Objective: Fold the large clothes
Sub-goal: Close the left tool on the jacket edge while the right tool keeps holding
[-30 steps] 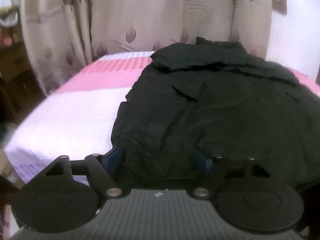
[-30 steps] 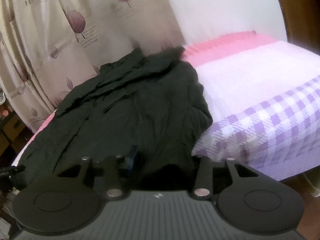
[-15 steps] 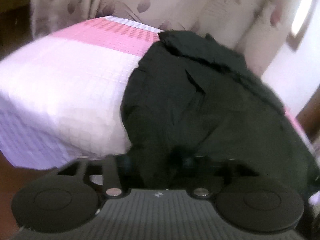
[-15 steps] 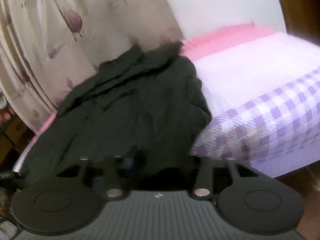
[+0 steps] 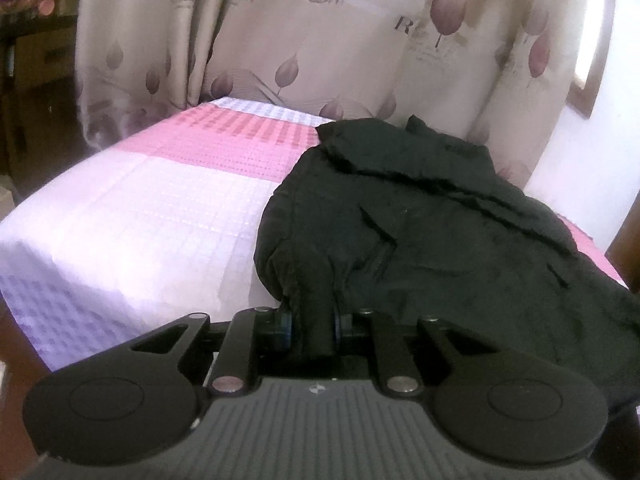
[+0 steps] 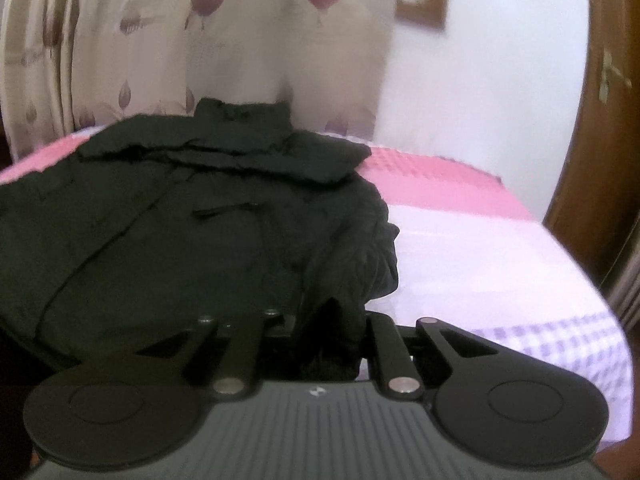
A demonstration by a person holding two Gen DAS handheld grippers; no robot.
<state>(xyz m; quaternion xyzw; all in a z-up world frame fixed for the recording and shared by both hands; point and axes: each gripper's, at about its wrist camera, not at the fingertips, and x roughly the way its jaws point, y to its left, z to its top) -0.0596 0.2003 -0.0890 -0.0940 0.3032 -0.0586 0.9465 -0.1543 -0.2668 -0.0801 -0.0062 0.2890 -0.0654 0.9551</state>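
Note:
A large black jacket (image 5: 440, 248) lies spread on a bed (image 5: 140, 220), collar toward the curtain. In the left wrist view my left gripper (image 5: 314, 328) sits at the jacket's near left hem. Its jaws are closing, and its blue pads (image 5: 284, 326) press on a bunched fold of black fabric. The right wrist view shows the same jacket (image 6: 180, 232) from its other side. There my right gripper (image 6: 328, 332) is at the near right hem, jaws closing on a gathered wad of the fabric, which hides its pads.
The bed (image 6: 480, 260) has a white, pink and purple-checked cover, bare on either side of the jacket. A leaf-patterned curtain (image 5: 280, 40) hangs behind it. A wooden door (image 6: 592, 120) stands at the right, and dark wooden furniture (image 5: 36, 60) at the far left.
Both grippers went from open over the hem to closed on bunched jacket fabric. Both views have rolled and risen, and the hem corners are gathered up toward the cameras.

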